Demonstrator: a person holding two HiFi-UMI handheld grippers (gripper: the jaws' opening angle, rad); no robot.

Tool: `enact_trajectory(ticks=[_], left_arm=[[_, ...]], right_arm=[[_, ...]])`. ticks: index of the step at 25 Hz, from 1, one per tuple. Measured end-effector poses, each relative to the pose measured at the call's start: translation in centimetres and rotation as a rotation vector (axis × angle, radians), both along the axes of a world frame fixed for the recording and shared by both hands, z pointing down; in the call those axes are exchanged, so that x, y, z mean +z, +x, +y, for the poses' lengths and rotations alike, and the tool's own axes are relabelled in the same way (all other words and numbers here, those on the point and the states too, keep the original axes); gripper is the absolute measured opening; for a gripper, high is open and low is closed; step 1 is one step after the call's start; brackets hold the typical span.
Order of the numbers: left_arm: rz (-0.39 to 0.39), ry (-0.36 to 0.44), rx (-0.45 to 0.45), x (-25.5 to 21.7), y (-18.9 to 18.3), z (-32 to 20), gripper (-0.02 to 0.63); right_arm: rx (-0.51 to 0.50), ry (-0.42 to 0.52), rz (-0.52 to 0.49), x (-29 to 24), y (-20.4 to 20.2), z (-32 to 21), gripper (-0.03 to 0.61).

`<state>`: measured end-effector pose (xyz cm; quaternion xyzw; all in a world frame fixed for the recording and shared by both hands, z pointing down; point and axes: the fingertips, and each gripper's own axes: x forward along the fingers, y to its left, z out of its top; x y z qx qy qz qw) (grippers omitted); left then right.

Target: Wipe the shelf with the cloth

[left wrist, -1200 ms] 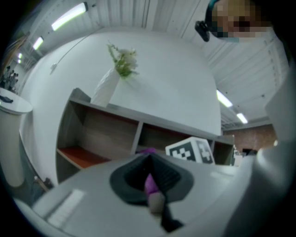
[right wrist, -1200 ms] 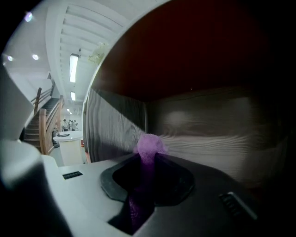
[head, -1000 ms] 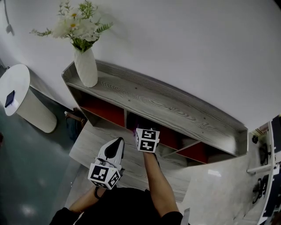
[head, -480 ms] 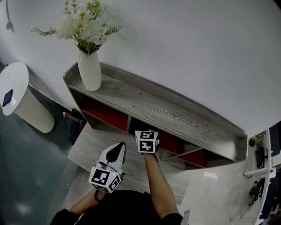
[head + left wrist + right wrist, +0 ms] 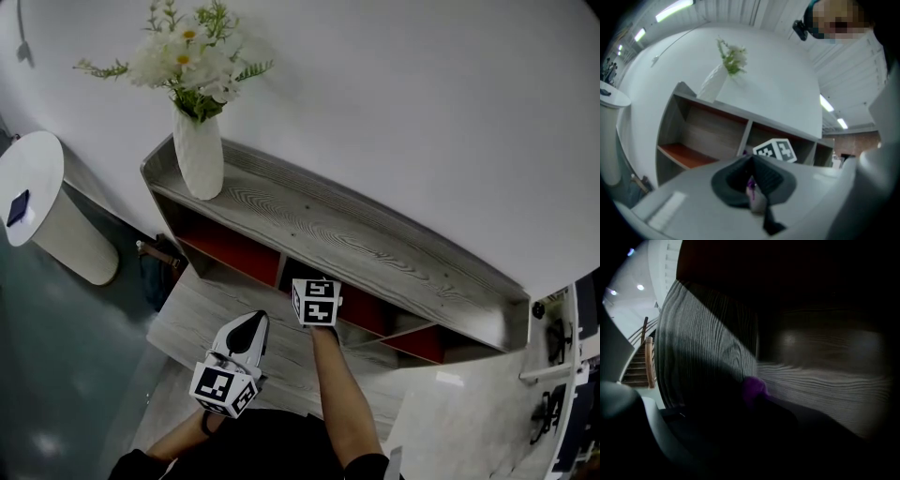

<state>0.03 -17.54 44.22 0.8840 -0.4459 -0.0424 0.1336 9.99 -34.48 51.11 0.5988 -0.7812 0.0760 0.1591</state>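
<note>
Our right gripper (image 5: pixel 316 301) reaches into the dark middle compartment of the shelf (image 5: pixel 375 246), its jaws clamped on the purple cloth (image 5: pixel 753 386). We judge a hard push against the wood could drag the cloth loose. Our left gripper (image 5: pixel 249 326) hangs near, jaws together. Far left on top, the white vase (image 5: pixel 202 157) holds flowers (image 5: pixel 187 58).

Dark shelf (image 5: pixel 712 348) compartment, grey wood-grain walls. Hand-held gripper (image 5: pixel 753 398) jaws pinching purple cloth (image 5: pixel 753 386) against wood.

Vase (image 5: pixel 202 155) on the shelf (image 5: pixel 375 246) top's left end, round table (image 5: pixel 36 178) farther left.
</note>
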Motion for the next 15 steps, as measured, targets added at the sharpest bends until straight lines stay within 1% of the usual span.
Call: enact_trajectory(ticks=[3,10,15], left_arm=[[-0.009,0.004,0.004,-0.1,-0.1,0.2,0.005],[-0.017,0.017,0.016,-0.4,0.0,0.9,0.005],[-0.024,0.023,0.037,-0.5,0.3,1.6,0.005]], right_arm=[[-0.013,0.012,-0.024,-0.3,-0.1,0.1,0.064],[-0.027,0.029,-0.137,-1.1,-0.8,1.3,0.063],[-0.036,0.052,-0.169,-1.6,-1.7,2.9,0.063]])
